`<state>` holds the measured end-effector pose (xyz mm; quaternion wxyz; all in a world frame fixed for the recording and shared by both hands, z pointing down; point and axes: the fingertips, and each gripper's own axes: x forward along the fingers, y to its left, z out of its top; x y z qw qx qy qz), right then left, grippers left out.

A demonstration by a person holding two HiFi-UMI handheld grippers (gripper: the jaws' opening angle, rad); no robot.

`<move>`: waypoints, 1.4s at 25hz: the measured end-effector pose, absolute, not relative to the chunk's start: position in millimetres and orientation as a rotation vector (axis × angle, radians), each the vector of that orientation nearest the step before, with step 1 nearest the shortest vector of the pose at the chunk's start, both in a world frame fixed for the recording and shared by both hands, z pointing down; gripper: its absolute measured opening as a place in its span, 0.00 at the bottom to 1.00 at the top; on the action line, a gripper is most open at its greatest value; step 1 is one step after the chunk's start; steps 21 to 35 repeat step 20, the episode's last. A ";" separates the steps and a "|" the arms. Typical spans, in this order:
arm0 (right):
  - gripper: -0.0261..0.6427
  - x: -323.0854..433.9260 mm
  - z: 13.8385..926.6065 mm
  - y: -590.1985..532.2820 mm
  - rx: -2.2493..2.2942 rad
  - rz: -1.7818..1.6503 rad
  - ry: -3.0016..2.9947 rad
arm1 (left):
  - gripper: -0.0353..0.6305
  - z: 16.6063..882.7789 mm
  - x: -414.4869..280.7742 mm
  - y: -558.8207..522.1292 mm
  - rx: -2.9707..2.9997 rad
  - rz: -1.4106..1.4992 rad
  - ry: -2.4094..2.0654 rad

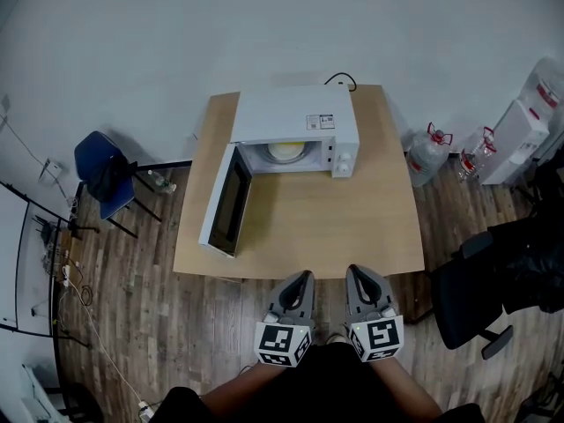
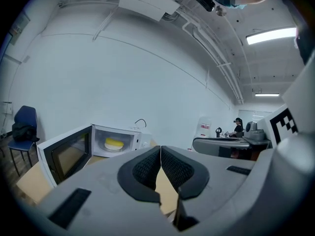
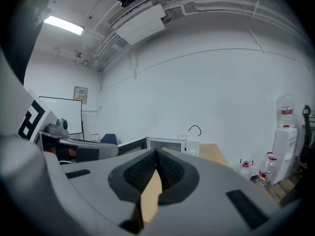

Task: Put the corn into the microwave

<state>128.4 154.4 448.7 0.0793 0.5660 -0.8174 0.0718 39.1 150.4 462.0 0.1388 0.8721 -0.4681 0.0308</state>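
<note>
A white microwave (image 1: 295, 122) stands at the back of the wooden table (image 1: 335, 227) with its door (image 1: 225, 203) swung open to the left. Inside it, yellow corn (image 1: 286, 151) lies on a pale plate. In the left gripper view the corn (image 2: 114, 143) shows through the open front of the microwave (image 2: 133, 140). My left gripper (image 1: 307, 276) and right gripper (image 1: 355, 271) hover side by side just off the table's near edge. Both are shut and hold nothing. In their own views the left gripper (image 2: 161, 149) and right gripper (image 3: 156, 151) have pads that meet.
A blue chair (image 1: 104, 173) with a dark bag stands left of the table. At the right are large water bottles (image 1: 429, 152), a white water dispenser (image 1: 520, 135) and a black office chair (image 1: 493, 280). A black cable (image 1: 339, 79) runs behind the microwave.
</note>
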 end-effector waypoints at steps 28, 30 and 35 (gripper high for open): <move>0.13 160.1 446.5 244.4 1.576 0.185 -2.556 | 0.08 444.7 52.5 252.9 2.458 0.002 -1.519; 0.13 160.1 446.5 244.4 1.576 0.185 -2.556 | 0.08 444.7 52.5 252.9 2.458 0.002 -1.519; 0.13 160.1 446.5 244.4 1.576 0.185 -2.556 | 0.08 444.7 52.5 252.9 2.458 0.002 -1.519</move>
